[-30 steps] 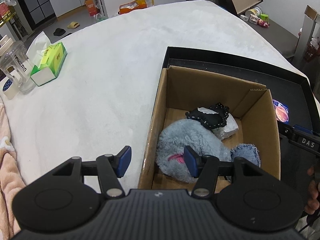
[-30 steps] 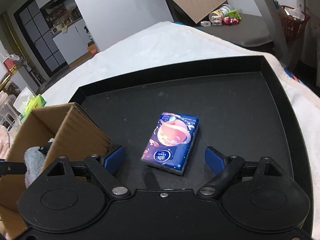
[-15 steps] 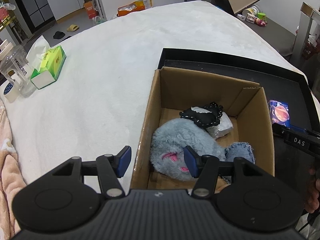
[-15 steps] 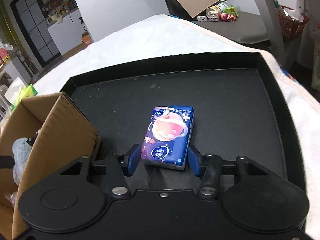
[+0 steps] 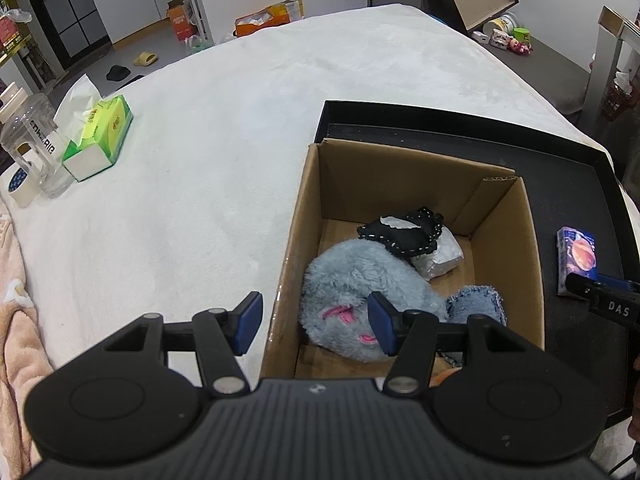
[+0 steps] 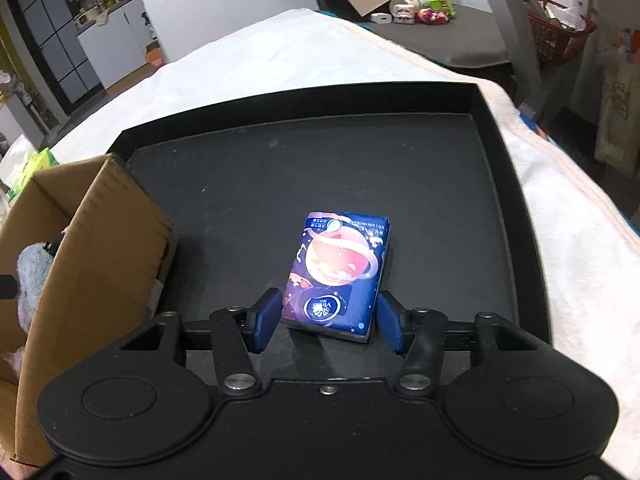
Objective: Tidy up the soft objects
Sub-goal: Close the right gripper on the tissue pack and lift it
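**Right tool straddles the tissue pack on the tray**

The right tool sits low over the black tray, which lies on a white-covered bed. Its blue pads flank the near end of a blue pocket tissue pack printed with a planet design. The jaws have just been opening a little after closing in; the left pad lies against the pack's edge, while a thin gap shows at the right pad, so I cannot tell whether the pack is truly pinched. The pack lies flat on the tray floor, near the tray's middle, closer to its near edge.

A cardboard box stands open in the tray's left part, against the tray's left edge. Inside it lie a grey plush toy with pink markings, a black fabric piece with white stitching, a white wrapped bundle and a scrap of denim.

The left tool hangs over the box's near left corner, spread and holding nothing, one pad outside the box wall and one above the plush toy.

Toward the bed's far left edge stand a green tissue box, a clear jar and a roll of tape.
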Available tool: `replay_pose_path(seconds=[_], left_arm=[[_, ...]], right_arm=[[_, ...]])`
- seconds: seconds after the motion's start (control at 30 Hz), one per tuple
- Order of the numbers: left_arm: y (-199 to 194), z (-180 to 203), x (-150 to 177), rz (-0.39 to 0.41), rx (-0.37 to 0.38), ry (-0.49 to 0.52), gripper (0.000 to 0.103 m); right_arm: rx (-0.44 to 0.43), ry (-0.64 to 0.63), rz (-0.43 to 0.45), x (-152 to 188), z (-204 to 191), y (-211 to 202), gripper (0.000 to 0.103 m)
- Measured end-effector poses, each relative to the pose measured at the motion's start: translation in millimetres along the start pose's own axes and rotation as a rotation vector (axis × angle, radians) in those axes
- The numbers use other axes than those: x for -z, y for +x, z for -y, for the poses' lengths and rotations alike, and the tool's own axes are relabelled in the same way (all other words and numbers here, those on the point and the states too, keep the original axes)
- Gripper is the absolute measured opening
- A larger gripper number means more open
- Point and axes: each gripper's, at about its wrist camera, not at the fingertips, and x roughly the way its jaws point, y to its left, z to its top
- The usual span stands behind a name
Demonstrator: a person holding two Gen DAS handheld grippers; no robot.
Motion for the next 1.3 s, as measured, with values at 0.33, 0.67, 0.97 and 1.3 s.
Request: replay_pose_path(seconds=[0.33, 0.67, 0.97, 1.3], left_arm=[[8, -4, 0, -0.016, -0.004, -0.01, 0.056], [7, -9, 3, -0.012, 0.001, -0.021, 0.056], [1, -17, 4, 0.003, 0.024, -0.029, 0.056], [-5, -26, 8, 0.015, 0.058, -0.042, 0.056]], right_arm=[[0.01, -0.001, 0.031, -3, -4, 3, 0.096], [0.03, -0.066, 0.05, -3, -18, 12, 0.094], [0.076, -0.09, 0.037, -1, -21, 9, 0.052], [0.051, -0.046, 0.042, -2, -22, -15, 0.051]])
